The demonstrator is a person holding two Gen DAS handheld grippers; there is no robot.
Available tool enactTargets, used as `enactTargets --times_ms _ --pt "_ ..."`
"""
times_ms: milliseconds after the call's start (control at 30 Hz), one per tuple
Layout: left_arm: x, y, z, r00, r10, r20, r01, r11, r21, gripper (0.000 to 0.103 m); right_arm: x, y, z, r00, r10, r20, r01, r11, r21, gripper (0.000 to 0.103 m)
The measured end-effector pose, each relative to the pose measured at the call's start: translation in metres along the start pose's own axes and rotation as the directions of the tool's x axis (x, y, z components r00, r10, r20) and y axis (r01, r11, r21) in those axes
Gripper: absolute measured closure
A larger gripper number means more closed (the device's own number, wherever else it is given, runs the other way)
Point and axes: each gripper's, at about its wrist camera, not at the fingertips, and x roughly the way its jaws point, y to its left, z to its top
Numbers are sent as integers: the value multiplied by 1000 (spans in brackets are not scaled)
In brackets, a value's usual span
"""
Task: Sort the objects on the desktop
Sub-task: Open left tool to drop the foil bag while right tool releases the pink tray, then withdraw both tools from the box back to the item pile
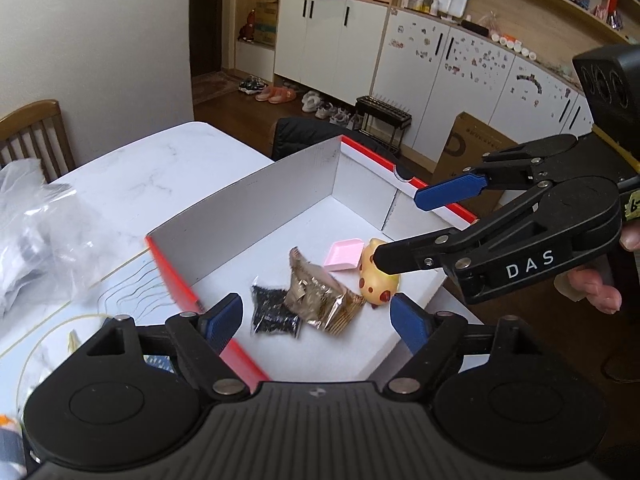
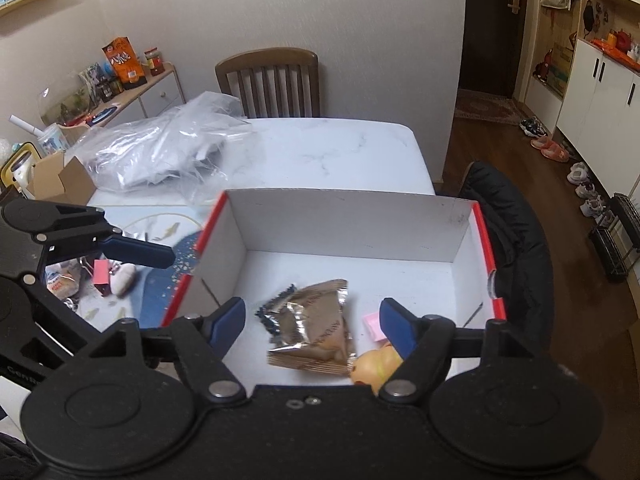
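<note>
Both claws, left claw [image 1: 316, 316] and right claw [image 2: 312, 320], gape empty above the box [image 2: 344, 216] holding a gold packet [image 2: 316, 332] at the bench [image 2: 332, 148] edge.

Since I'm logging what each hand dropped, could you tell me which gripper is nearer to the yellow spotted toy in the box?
Right. The right gripper hangs open just above the yellow spotted toy, one finger overlapping it. The left gripper is open too, nearer the black packet.
</note>
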Motion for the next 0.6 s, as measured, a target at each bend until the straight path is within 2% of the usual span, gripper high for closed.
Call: enactTargets --times_ms 267,433,600 --pt "-33 21 -27 999 28 38 -27 999 -34 18 0 35 -4 1000 11 16 -12 1000 18 24" --pt "-49 38 -44 999 31 45 -28 998 -51 3 0 66 -6 999 19 36 -19 1000 16 18" --pt "-64 59 -63 998 35 47 -31 996 -87 2 2 97 -10 998 19 54 -20 1000 9 15"
